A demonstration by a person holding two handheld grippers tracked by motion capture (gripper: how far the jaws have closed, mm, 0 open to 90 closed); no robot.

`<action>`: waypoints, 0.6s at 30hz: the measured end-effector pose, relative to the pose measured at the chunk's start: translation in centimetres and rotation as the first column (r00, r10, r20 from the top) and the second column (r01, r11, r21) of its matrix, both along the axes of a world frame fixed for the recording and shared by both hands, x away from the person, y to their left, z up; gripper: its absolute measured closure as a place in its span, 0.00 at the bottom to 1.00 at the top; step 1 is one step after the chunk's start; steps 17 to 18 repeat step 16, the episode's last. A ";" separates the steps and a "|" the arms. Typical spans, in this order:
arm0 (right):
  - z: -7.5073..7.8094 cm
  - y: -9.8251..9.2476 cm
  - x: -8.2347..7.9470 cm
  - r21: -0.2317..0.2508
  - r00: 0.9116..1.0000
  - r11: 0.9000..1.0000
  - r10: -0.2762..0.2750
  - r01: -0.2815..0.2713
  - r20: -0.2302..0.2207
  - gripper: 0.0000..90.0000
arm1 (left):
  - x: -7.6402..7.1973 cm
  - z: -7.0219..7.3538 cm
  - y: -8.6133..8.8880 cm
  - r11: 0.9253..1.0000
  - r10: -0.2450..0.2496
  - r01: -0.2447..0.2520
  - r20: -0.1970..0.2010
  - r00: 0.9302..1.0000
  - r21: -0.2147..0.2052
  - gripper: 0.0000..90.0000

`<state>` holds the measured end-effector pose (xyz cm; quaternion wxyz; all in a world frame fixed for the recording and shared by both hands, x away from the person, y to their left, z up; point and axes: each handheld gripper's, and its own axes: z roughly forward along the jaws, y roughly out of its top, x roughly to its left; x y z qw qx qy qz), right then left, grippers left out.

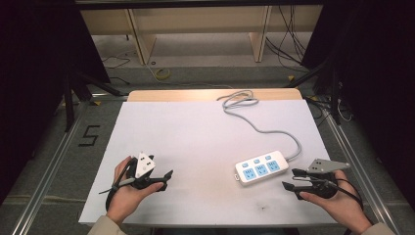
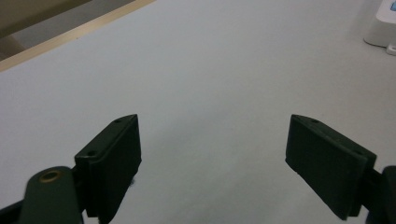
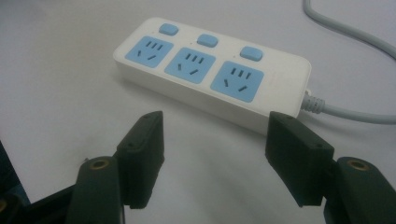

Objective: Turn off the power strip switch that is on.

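At lower right, the right gripper (image 1: pixel 292 179), jaws apart and empty, faces the white three-socket power strip with blue outlets (image 1: pixel 260 168); a skewed approach could shove it sideways.

The left gripper (image 1: pixel 165 179) waits open at lower left.

Glossy plastic power strip (image 3: pixel 212 79), matt white tabletop (image 1: pixel 195 132)

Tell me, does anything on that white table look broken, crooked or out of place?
Nothing stands out. The white power strip with blue sockets lies flat and intact, slightly angled to the white table edge, its grey cable trailing loosely to the far edge.
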<state>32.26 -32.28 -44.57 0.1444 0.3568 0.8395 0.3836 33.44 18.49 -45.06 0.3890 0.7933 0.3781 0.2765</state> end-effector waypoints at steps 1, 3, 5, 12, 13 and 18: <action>0.0 0.0 0.0 0.002 1.000 1.000 -0.003 0.003 0.002 0.42 | 0.0 0.0 0.0 1.000 0.000 0.000 0.000 1.000 0.000 0.20; -0.1 -0.1 -0.1 0.005 1.000 1.000 -0.003 0.003 0.003 0.42 | 0.0 0.0 0.0 1.000 -0.001 0.001 0.000 1.000 0.000 0.20; -0.1 -0.2 -0.1 0.009 1.000 1.000 -0.006 0.005 0.004 0.41 | 0.0 0.0 0.0 1.000 -0.002 0.002 -0.001 1.000 0.001 0.20; -0.1 0.0 -0.1 0.027 1.000 1.000 -0.010 0.009 0.016 0.41 | 0.0 0.0 -0.2 1.000 -0.006 0.006 -0.002 1.000 0.005 0.20; -0.1 0.0 -0.1 0.029 1.000 1.000 -0.008 0.008 0.016 0.41 | 0.0 0.0 -0.2 1.000 -0.007 0.007 -0.003 1.000 0.008 0.20; -0.1 0.0 -0.1 0.033 1.000 0.999 -0.008 0.007 0.018 0.40 | 0.0 0.0 -0.5 1.000 -0.013 0.013 -0.005 1.000 -0.004 0.20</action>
